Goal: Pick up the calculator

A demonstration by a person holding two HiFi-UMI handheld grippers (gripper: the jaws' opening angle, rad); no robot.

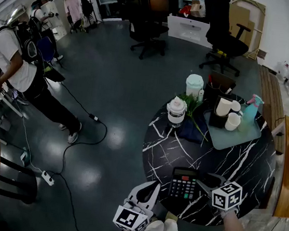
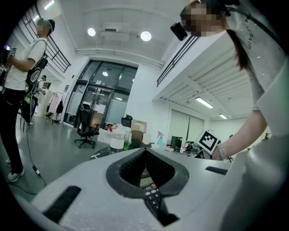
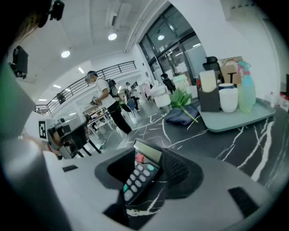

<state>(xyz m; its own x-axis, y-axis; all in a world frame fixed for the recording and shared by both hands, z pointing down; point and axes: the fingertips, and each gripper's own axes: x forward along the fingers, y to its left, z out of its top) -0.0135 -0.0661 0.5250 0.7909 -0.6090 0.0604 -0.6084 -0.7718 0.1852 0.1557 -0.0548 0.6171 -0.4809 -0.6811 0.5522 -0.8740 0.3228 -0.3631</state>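
Head view: the calculator is seen lying flat near the front edge of the round black marbled table, between the two tools. The right gripper is reached in from the calculator's right side, angled downward. In the right gripper view its jaws are spread wide around the calculator, which sits in the gap close to the right pad, with dark space left on the other side. No firm pinch can be made out. The left gripper is held level at the table's edge, just left of the calculator. In the left gripper view its tips are drawn together, nothing clamped, and the keys are glimpsed beyond them.
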